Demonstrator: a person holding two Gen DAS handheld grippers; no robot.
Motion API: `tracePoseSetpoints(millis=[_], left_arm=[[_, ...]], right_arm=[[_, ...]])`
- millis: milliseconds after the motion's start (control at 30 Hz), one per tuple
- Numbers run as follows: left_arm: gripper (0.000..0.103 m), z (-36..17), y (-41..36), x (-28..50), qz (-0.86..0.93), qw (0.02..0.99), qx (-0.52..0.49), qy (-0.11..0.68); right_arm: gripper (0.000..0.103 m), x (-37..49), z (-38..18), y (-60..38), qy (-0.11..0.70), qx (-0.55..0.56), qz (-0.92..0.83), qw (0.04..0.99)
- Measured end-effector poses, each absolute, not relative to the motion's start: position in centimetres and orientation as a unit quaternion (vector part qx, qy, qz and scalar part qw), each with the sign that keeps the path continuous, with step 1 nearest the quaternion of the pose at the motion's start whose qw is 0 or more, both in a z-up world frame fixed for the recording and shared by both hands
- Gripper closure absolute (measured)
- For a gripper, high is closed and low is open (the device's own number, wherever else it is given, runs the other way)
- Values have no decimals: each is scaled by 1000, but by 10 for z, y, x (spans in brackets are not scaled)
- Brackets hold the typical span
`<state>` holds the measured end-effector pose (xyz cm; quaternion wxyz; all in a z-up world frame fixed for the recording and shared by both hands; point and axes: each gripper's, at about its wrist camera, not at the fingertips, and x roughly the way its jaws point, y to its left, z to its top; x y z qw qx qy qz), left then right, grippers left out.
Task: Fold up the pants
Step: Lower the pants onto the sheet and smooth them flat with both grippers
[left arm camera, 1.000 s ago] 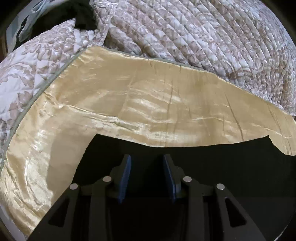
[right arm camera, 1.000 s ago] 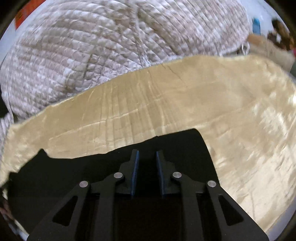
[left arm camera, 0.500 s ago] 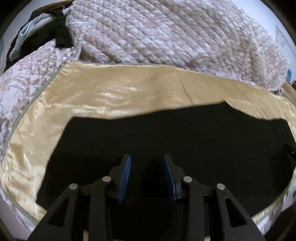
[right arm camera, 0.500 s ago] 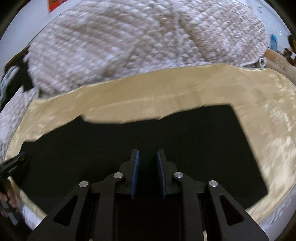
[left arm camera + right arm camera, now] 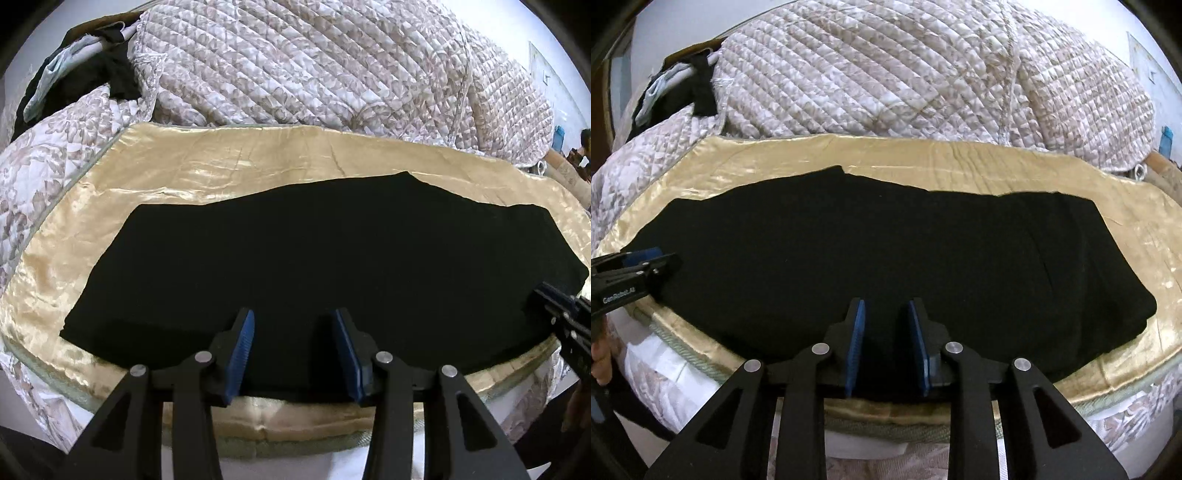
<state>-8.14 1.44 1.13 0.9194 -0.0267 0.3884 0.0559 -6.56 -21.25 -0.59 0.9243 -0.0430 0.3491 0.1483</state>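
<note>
A: At lower centre: left gripper (image 5: 291, 350), jaws parted, empty, over the black pants (image 5: 314, 258); right gripper (image 5: 886, 347)?

B: Narrower gap, also empty. Pants flat mid-frame on gold satin sheet (image 5: 960, 162); quilt (image 5: 905, 74) heaped above, satin margins bare.

Pants (image 5: 314, 258) matt black cloth; sheet (image 5: 221, 170) glossy gold satin, creased; quilt (image 5: 314, 62) stitched, padded fabric.
</note>
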Motion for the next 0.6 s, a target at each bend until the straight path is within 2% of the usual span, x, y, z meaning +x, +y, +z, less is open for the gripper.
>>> tracePoseSetpoints(millis=[300,600], left_arm=[[55,8,-3,-93,25,928,-7,373],[55,6,61,-96,107,923,-47,368]], right_arm=[[78,-83,-13,-178,335,-78,217,914],[78,-64,-11,-252,351,5,88,932]])
